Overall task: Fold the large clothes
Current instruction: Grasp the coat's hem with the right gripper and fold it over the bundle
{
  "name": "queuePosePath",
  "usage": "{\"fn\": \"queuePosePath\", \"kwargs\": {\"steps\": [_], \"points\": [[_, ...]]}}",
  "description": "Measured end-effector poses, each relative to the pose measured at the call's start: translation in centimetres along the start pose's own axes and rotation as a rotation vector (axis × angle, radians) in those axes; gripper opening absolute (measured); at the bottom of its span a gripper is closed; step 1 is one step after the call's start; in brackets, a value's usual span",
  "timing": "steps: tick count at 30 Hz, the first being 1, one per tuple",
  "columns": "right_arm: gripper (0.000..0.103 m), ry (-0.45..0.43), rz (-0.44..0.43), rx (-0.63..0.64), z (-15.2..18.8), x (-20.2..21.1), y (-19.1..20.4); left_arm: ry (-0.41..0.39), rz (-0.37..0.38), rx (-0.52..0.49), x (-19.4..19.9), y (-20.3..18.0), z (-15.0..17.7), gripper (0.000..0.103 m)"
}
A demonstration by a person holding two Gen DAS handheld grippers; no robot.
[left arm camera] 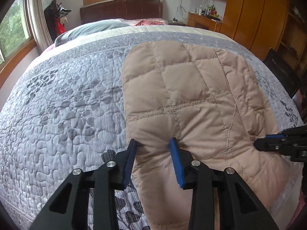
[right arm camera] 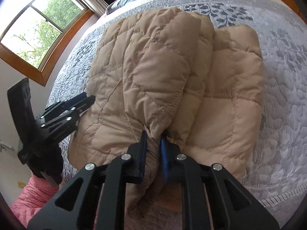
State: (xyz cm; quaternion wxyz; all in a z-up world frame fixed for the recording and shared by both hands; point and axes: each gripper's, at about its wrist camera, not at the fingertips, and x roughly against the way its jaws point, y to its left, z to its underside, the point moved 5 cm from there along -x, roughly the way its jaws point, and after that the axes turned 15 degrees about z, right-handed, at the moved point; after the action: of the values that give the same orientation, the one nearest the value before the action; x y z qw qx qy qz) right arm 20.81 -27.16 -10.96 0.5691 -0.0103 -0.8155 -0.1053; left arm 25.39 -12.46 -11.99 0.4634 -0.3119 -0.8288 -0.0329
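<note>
A beige quilted jacket (left arm camera: 191,95) lies partly folded on the bed, and it also shows in the right wrist view (right arm camera: 163,72). My left gripper (left arm camera: 153,142) is open, its blue pads straddling the jacket's near edge with fabric between them. It shows at the left of the right wrist view (right arm camera: 90,98) against the jacket's left edge. My right gripper (right arm camera: 153,136) is shut on a bunched fold of the jacket's near edge. It shows at the right of the left wrist view (left arm camera: 257,143), touching the jacket's right side.
The bed is covered by a grey-lilac floral quilt (left arm camera: 67,105). A grey pillow (left arm camera: 92,28) and dark headboard (left arm camera: 120,9) are at the far end. Windows (right arm camera: 38,25) are on the left, wooden wardrobe (left arm camera: 255,11) and desk on the right.
</note>
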Motion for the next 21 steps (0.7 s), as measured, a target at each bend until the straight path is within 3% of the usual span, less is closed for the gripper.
{"fn": "queuePosePath", "kwargs": {"steps": [3, 5, 9, 13, 16, 20, 21], "points": [[0.034, -0.024, 0.022, 0.005, -0.2, 1.3, -0.1, -0.004, 0.015, 0.012, 0.4, 0.3, 0.0, 0.036], [0.058, -0.04, 0.023, -0.009, -0.4, 2.3, -0.4, -0.004, 0.029, 0.032, 0.6, 0.6, -0.1, 0.036], [0.061, -0.042, 0.06, -0.035, -1.2, 2.6, -1.5, -0.004, 0.06, 0.078, 1.0, 1.1, -0.4, 0.037], [0.065, 0.033, 0.044, -0.052, -2.1, 0.4, -1.4, -0.016, 0.063, 0.095, 1.2, 1.5, -0.4, 0.038], [0.063, 0.057, 0.033, -0.057, -2.8, -0.8, -1.2, -0.023, 0.064, 0.102, 1.2, 1.6, -0.3, 0.038], [0.029, 0.04, 0.038, -0.026, -4.0, -0.9, 0.0, -0.035, 0.066, 0.112, 1.5, 2.0, -0.2, 0.038], [0.025, 0.025, 0.046, -0.008, -4.3, -0.6, 0.5, -0.038, 0.067, 0.115, 1.7, 2.1, -0.2, 0.038]]}}
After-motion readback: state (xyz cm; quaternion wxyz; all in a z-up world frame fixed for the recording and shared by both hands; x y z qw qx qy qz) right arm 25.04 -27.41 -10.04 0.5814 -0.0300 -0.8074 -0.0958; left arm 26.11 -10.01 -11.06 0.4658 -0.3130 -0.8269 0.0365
